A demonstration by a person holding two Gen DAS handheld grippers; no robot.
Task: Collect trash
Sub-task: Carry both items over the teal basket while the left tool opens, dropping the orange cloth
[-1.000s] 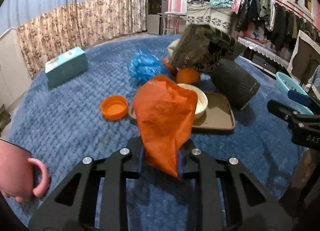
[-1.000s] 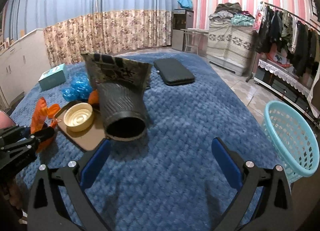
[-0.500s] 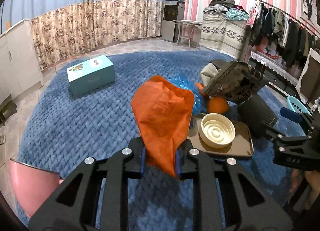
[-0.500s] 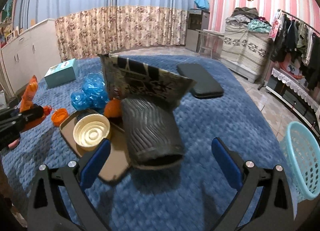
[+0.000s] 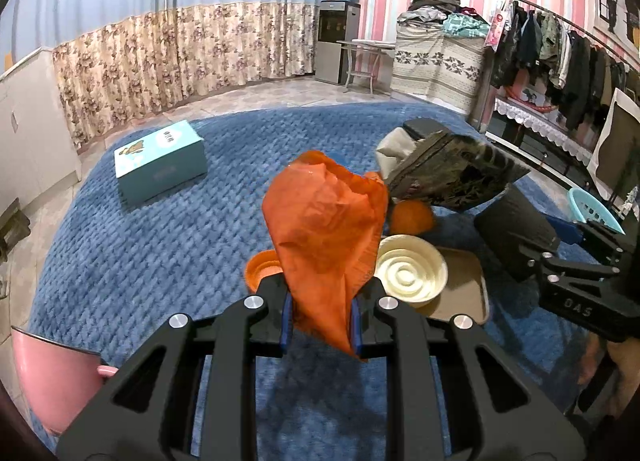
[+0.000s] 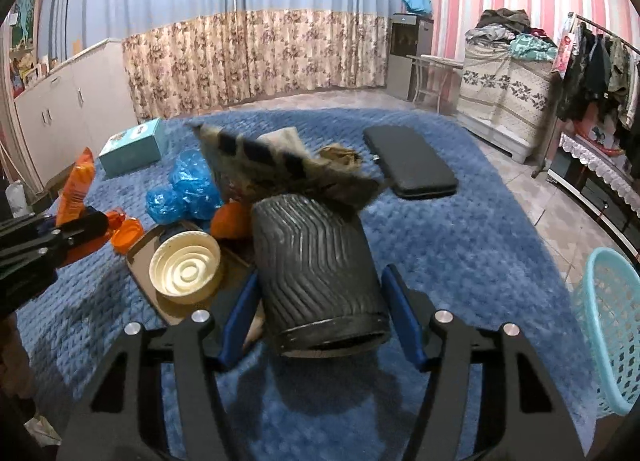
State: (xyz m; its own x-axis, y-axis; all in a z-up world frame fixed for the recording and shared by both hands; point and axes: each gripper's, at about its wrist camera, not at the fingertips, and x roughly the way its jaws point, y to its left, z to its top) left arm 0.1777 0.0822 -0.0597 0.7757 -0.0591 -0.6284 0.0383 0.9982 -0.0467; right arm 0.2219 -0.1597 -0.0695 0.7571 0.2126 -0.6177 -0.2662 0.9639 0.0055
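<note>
Blue quilt: spread under everything (a bed cover, apparently).
Black ribbed bin: lying on its side near the quilt's middle, mouth toward the right wrist camera, patterned trash spilling from its far end.
Brown tray: just left of the bin, a cream bowl on it.
Right gripper: jaws closing around the bin, pads not yet pressed on it.
Left gripper: clamped on an orange plastic bag, raised above the quilt.
</note>
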